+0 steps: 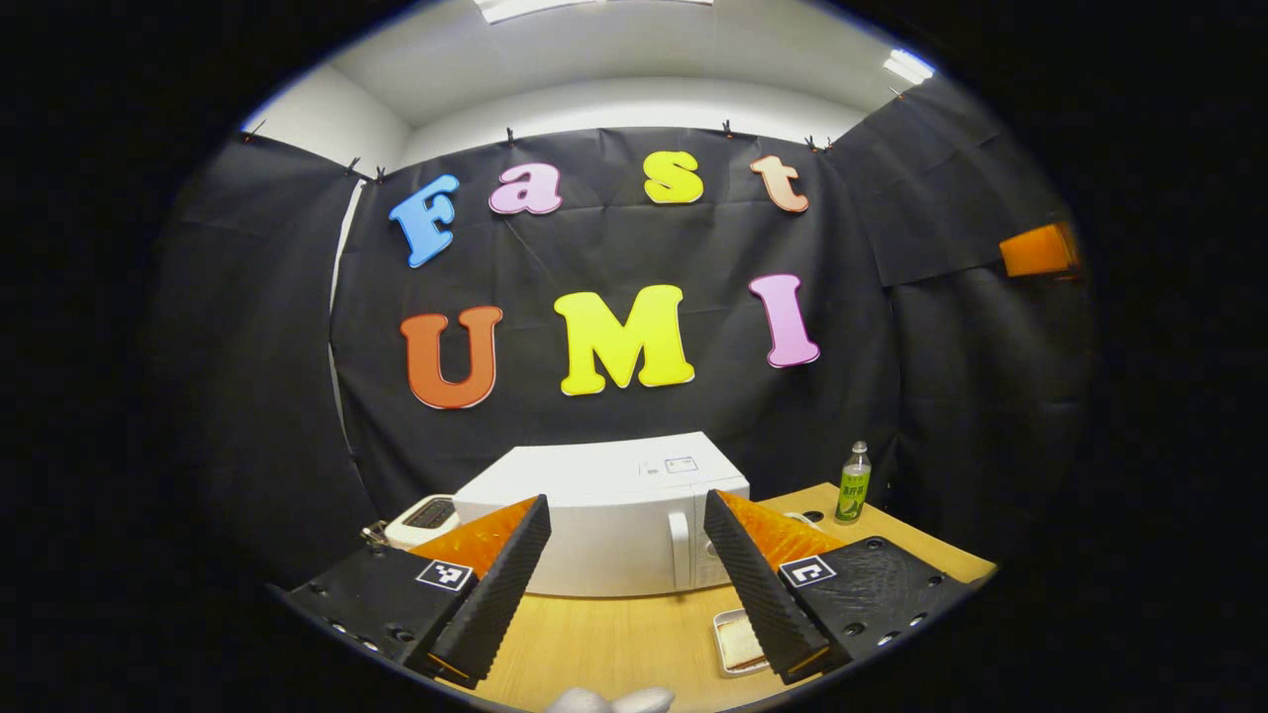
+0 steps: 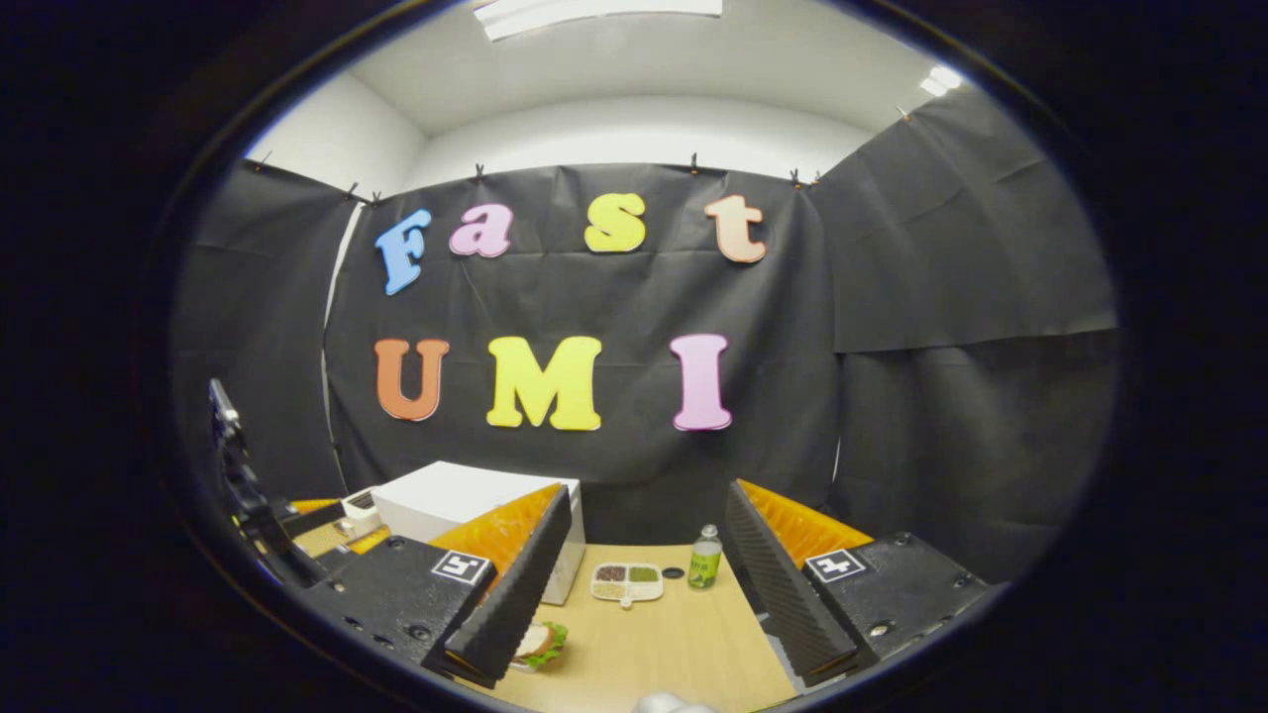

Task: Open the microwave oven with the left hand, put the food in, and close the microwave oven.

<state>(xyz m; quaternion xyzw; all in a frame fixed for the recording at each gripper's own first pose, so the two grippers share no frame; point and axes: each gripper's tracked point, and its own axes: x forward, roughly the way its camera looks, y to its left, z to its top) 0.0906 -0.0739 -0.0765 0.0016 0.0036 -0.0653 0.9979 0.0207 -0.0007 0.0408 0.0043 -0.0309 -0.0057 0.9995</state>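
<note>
left gripper view:
- left gripper [image 1: 626,584] low over the wooden table [image 1: 614,644], fingers spread wide, nothing between them.
- white microwave oven [image 1: 604,520] straight ahead at the back of the table, against the black booth wall; long axis running left to right, front face turned toward the camera, door shut, upright handle [image 1: 680,550] near the right end of the front, just left of the control panel.
- small white appliance [image 1: 421,518] touching or just beside the microwave's left side, partly hidden by the left finger.
- green bottle [image 1: 853,483] upright on the table, right of the microwave and apart from it, near the back edge.
- pale tray [image 1: 735,642] on the table in front of the microwave's right end, partly covered by the right finger; something flat and light lying in it, too hidden to name.

right gripper view:
- right gripper [image 2: 634,594] also held wide, gripping nothing, over the same table.
- microwave seen at the left behind the left finger, one corner pointing toward the camera.
- sandwich [image 2: 540,644] with a green leaf on the table close to the left fingertip, partly hidden by it; plate under it hard to make out.
- white divided dish [image 2: 627,582] between microwave and bottle, with dark, green and pale fillings in separate compartments.
- green bottle upright just right of the dish.
- dark stand [image 2: 238,475] at the far left edge.
</note>
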